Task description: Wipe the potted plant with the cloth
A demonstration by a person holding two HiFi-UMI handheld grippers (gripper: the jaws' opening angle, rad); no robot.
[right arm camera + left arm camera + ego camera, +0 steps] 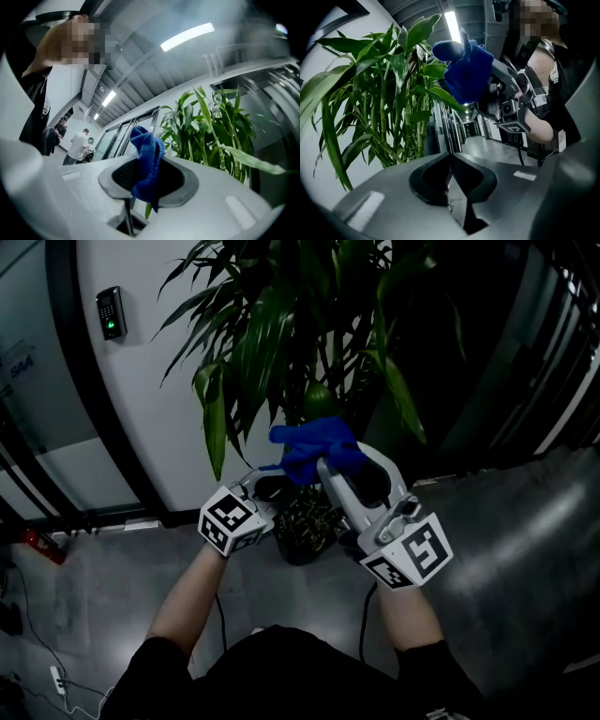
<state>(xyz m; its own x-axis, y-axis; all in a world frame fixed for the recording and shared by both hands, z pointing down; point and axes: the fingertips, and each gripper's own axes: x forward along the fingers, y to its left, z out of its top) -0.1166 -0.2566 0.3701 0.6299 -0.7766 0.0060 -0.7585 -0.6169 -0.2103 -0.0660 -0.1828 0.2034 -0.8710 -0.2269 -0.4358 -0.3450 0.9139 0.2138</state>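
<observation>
The blue cloth [314, 448] sits at the centre of the head view, bunched and pinched between the closed jaws of the right gripper [328, 463], with most of it standing free above them. It looks soft, light and limp, so it should wrap a leaf easily. Above it, the potted plant [281, 343] fills the upper middle; its long thin leaves would likely bend or tear, so each is best supported near its base. The left gripper [270, 487], just left, has its jaws together on nothing.

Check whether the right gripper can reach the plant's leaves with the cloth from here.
Probably yes. The right gripper, shut on the cloth, is close by the leaves, and nothing appears to stand between them.
</observation>
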